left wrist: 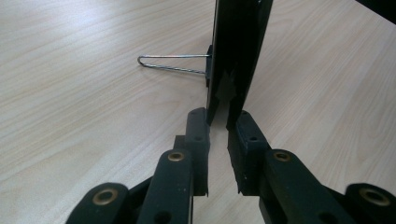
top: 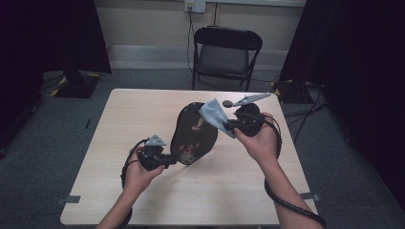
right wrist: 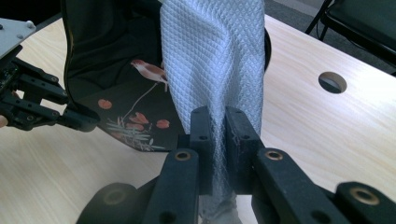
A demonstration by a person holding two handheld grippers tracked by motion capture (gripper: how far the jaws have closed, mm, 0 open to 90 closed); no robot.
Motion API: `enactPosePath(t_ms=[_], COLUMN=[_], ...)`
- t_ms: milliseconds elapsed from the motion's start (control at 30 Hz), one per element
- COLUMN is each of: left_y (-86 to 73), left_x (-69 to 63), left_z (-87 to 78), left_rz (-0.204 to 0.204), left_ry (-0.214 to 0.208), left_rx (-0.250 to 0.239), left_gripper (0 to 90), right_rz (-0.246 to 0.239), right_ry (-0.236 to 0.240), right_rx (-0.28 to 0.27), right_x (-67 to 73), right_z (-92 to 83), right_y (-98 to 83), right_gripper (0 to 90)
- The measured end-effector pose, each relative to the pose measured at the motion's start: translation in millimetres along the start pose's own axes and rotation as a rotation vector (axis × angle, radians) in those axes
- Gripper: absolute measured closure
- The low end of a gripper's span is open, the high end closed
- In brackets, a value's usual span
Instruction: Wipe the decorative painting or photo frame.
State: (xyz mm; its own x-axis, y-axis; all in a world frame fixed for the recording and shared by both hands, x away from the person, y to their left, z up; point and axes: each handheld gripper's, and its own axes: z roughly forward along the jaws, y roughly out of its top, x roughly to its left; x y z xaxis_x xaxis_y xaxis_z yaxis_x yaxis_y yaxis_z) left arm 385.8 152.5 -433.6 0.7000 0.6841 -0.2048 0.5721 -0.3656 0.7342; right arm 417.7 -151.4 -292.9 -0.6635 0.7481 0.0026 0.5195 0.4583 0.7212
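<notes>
High view: right gripper (top: 229, 127) pinches cloth (top: 213, 116).

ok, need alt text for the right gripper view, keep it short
The right gripper has its black fingers shut on a pale blue waffle-weave cloth, held up in front of a black oval plaque painted with a bird and red blossoms. The left gripper holds the plaque's edge above the wooden table.

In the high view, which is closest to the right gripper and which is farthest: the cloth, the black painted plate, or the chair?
From the right gripper:
1. Cloth, pinched in its jaws, hanging to its left.
2. Black painted plate, just behind the cloth, standing at the table's middle.
3. Chair, on the floor beyond the table's far edge.
</notes>
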Motion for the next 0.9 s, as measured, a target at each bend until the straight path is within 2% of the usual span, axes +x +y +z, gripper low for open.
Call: enactPosePath(t_ms=[133,200,267,633,667,767,900], left_y=[0.0,-0.1,0.0,0.4,0.4,0.4,0.3], left_x=[-0.2,0.1,-0.1,0.9,0.6,0.3,0.3], left_z=[-0.5,-0.7,-0.6,-0.9,-0.9,-0.9,-1.0], left_rz=[0.004,0.007,0.005,0.006,0.007,0.008,0.012], left_ry=[0.002,0.002,0.002,-0.001,0.0,0.0,0.0], left_rx=[0.003,0.004,0.004,0.007,0.007,0.007,0.008], left_gripper=[78.6,78.6,78.6,78.6,78.6,78.6,78.6], right_rz=[-0.008,-0.003,0.003,0.024,0.04,0.044,0.056], right_ry=[0.005,0.014,0.016,0.041,0.049,0.053,0.066], right_rx=[0.023,0.039,0.043,0.113,0.134,0.168,0.198], right_x=[4.2,5.0,5.1,7.7,7.0,8.4,10.6], right_z=[9.6,19.3,21.6,58.0,66.2,78.2,92.8], right_y=[1.8,-6.1,-8.5,-45.8,-54.3,-66.5,-81.6], right_gripper=[82.9,82.9,82.9,82.9,82.9,82.9,82.9])
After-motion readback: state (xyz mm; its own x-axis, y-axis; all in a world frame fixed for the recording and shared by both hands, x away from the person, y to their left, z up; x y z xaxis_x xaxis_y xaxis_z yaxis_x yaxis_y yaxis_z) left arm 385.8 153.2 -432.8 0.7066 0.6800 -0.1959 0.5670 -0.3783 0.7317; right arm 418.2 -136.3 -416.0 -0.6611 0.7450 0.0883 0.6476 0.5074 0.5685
